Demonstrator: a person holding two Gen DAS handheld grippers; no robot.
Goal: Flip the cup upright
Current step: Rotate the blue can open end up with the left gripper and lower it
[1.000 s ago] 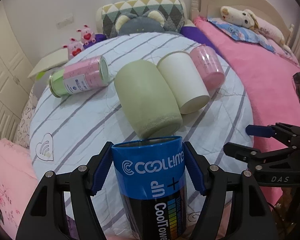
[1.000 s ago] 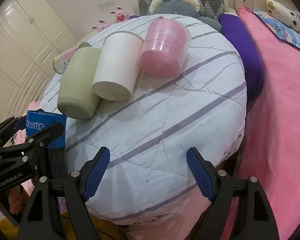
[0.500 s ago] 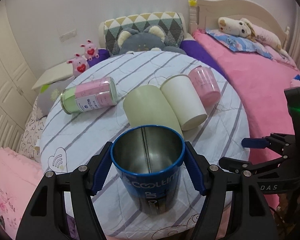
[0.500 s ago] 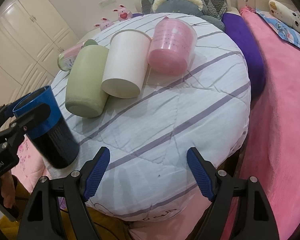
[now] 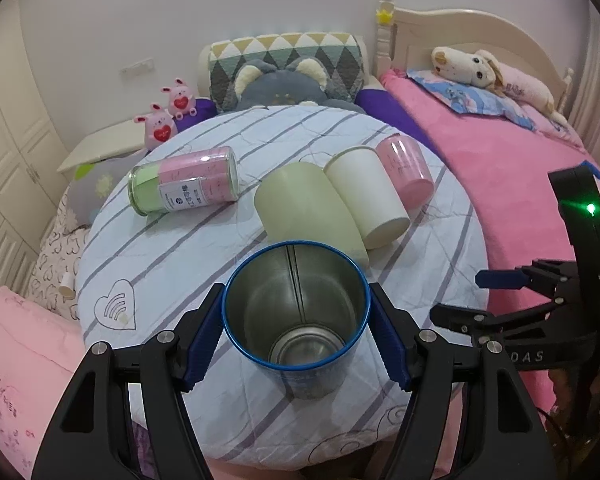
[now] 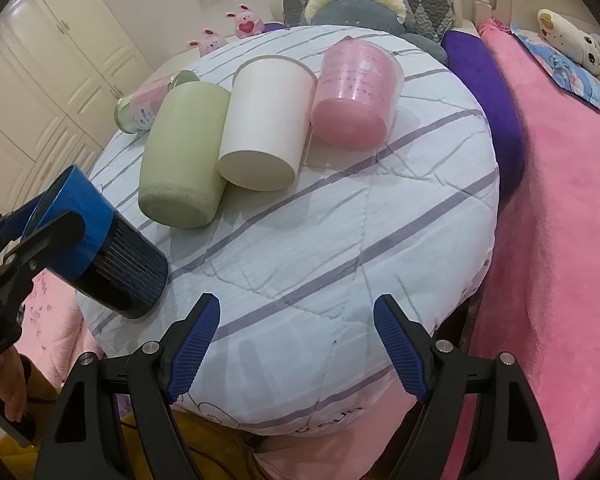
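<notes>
- Bedroom, with a round cushion in a pale quilted cover with purple stripes [image 6: 380, 216] as the work surface and a pink bedspread [image 6: 560, 208] off to the right.
- Blue metal cup with a bare steel inside [image 5: 296, 316] clamped at the rim between the left gripper [image 5: 296, 336] pads, mouth up and facing the camera.
- From the right wrist view, same cup [image 6: 100, 252] tilted, base just at or above the cover near the front-left edge; contact hard to call.
- Long axis leaning, rim toward the holder, base away and down: probably only needs tipping vertical and lowering.
- Right gripper [image 6: 296, 344] spread wide, nothing in it, well apart from the cup.
- Sage green cup [image 6: 184, 160], white paper cup [image 6: 264, 124], translucent pink cup [image 6: 356, 92] lying on their sides, touching in a row; pink-and-green labelled jar [image 5: 184, 186] on its side further left.
</notes>
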